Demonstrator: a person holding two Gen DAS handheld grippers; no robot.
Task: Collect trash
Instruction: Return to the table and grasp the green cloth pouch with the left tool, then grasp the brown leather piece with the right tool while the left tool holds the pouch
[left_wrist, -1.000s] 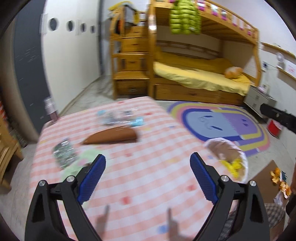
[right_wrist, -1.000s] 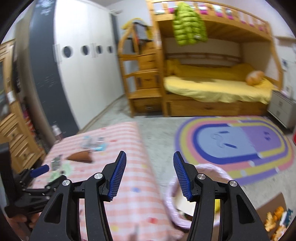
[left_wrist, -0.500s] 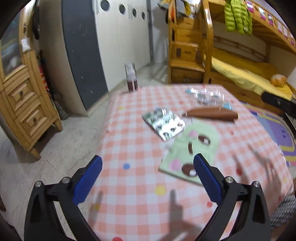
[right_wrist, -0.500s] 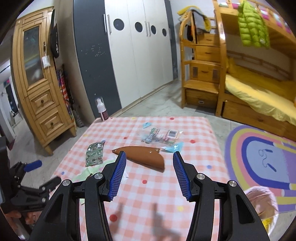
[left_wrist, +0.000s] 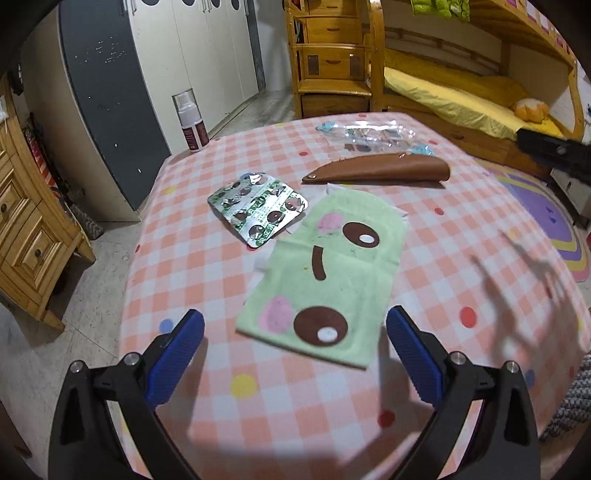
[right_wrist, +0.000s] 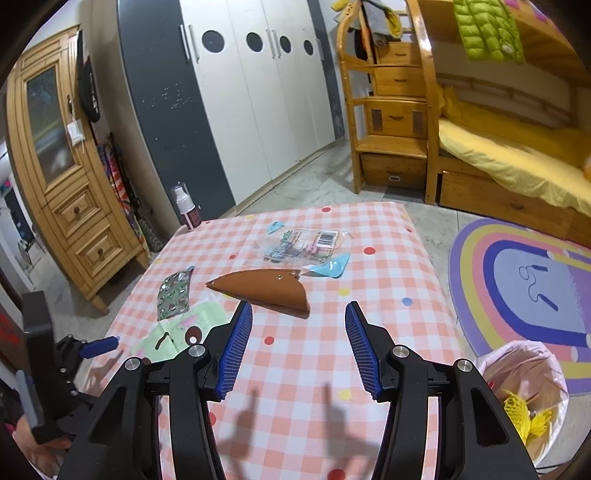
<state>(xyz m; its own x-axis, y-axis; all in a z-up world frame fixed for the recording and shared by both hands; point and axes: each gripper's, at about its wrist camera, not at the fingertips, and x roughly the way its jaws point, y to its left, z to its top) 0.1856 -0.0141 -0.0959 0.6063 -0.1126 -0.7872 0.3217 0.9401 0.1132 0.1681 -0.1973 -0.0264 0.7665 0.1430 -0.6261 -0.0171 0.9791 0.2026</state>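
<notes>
On the pink checked table (left_wrist: 461, 258) lie a green felt face pouch (left_wrist: 325, 273), a used foil pill blister (left_wrist: 258, 212), a brown leather sheath (left_wrist: 380, 171) and a clear plastic wrapper (left_wrist: 369, 134). My left gripper (left_wrist: 295, 354) is open, hovering just before the green pouch. My right gripper (right_wrist: 299, 347) is open above the table, short of the brown sheath (right_wrist: 262, 291). The blister (right_wrist: 173, 295), wrapper (right_wrist: 306, 245) and green pouch (right_wrist: 177, 332) also show in the right wrist view, as does the left gripper (right_wrist: 99, 345).
A trash bin lined with a pink bag (right_wrist: 524, 391) stands on the floor right of the table, holding yellow netting. A spray bottle (left_wrist: 190, 123) stands at the table's far left corner. A wooden cabinet (right_wrist: 70, 199), wardrobe and bunk bed (right_wrist: 498, 147) surround the table.
Both views have swung left from the bed and rug onto the table, then moved closer and lower toward the items. Both grippers stayed open.
</notes>
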